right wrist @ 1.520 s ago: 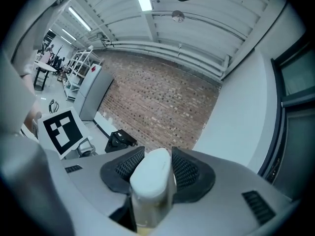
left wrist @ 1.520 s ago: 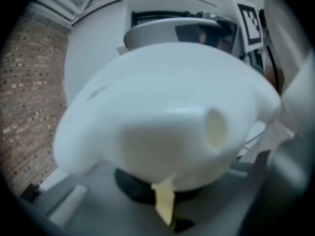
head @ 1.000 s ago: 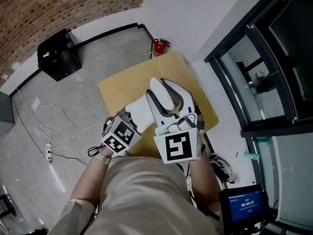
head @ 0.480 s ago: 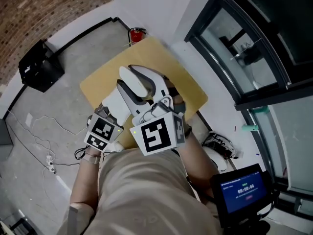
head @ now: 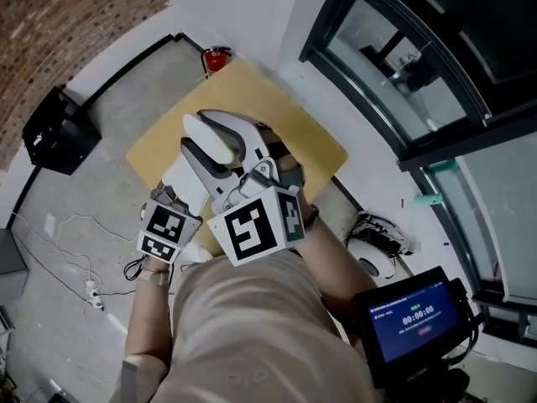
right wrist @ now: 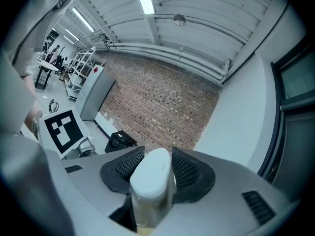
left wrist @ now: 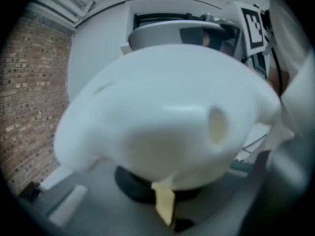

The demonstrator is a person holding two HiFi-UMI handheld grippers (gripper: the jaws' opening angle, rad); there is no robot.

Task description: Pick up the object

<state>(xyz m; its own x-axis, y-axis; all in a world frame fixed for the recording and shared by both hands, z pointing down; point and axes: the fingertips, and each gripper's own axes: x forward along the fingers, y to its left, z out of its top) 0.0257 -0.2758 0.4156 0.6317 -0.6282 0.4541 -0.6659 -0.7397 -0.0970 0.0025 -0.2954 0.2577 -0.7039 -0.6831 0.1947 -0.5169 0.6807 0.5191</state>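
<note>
Both grippers are held side by side over a tan wooden table [head: 289,137] in the head view. The black ribbed pads [right wrist: 189,173] of my right gripper [right wrist: 152,176] press on both sides of a white rounded object [right wrist: 151,173]; I cannot tell what it is. In the head view my right gripper [head: 231,133] reaches up the picture from its marker cube [head: 252,225]. My left gripper [head: 197,149] lies against it on the left. A large white rounded shape [left wrist: 162,117] fills the left gripper view and hides the jaws, leaving only a black pad [left wrist: 133,186] showing.
A red fire extinguisher [head: 214,57] stands by the wall beyond the table. A black box [head: 59,128] sits on the floor at left, with cables [head: 84,284] nearer me. Black-framed glass [head: 403,74] runs along the right. A lit screen [head: 407,317] is at lower right.
The head view has swung, so the table and both grippers now sit further left and higher. The grippers stay pressed together, and the right one's hold looks unchanged.
</note>
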